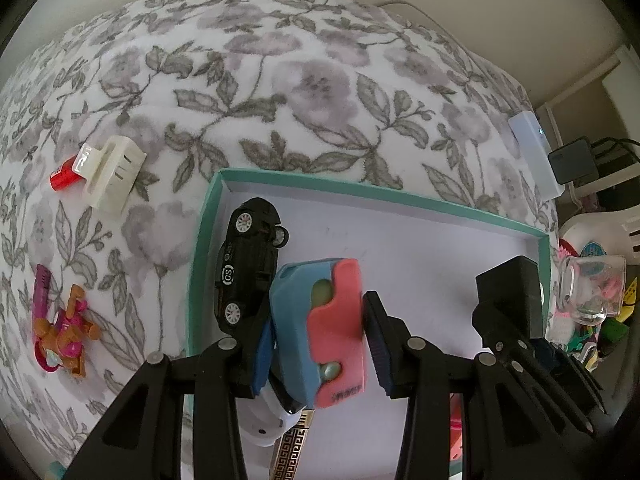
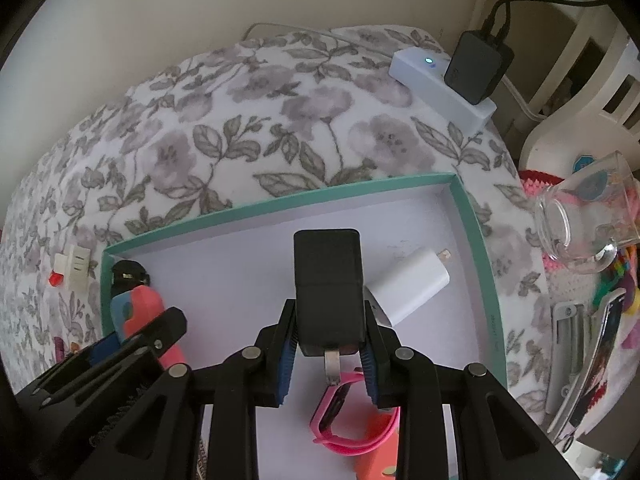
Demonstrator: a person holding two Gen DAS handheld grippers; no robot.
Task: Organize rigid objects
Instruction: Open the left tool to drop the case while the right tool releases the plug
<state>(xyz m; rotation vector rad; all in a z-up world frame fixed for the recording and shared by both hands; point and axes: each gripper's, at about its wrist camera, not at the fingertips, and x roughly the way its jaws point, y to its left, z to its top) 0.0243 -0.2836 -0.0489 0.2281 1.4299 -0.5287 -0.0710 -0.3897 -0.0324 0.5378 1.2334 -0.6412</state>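
Two downward views, one per hand. Nearest me, my left gripper has its jaws clamped on a pink-and-blue toy, gripped across its width, hanging just over the floor of a shallow teal-rimmed box. I judge it's held that way so it drops in flat beside the black toy car, which lies on its side w/ its wheels showing, against the box's left wall.

My right gripper has its jaws clenched on a black charger block, prong end towards me, also low over the box; probably about to be set down next to the white adapter already inside. A pink watch lies under those jaws, partly cut off by them.

Further out, on the floral blanket, still unsorted: a cream clip w/ a red tube and an orange-magenta figure. Far right edge: a white box w/ a lit dot and a dark plug, and a tipped glass jar.

Hard to tell: whether either held item touches the box floor; a patterned strip and white item below the left jaws are mostly hidden.
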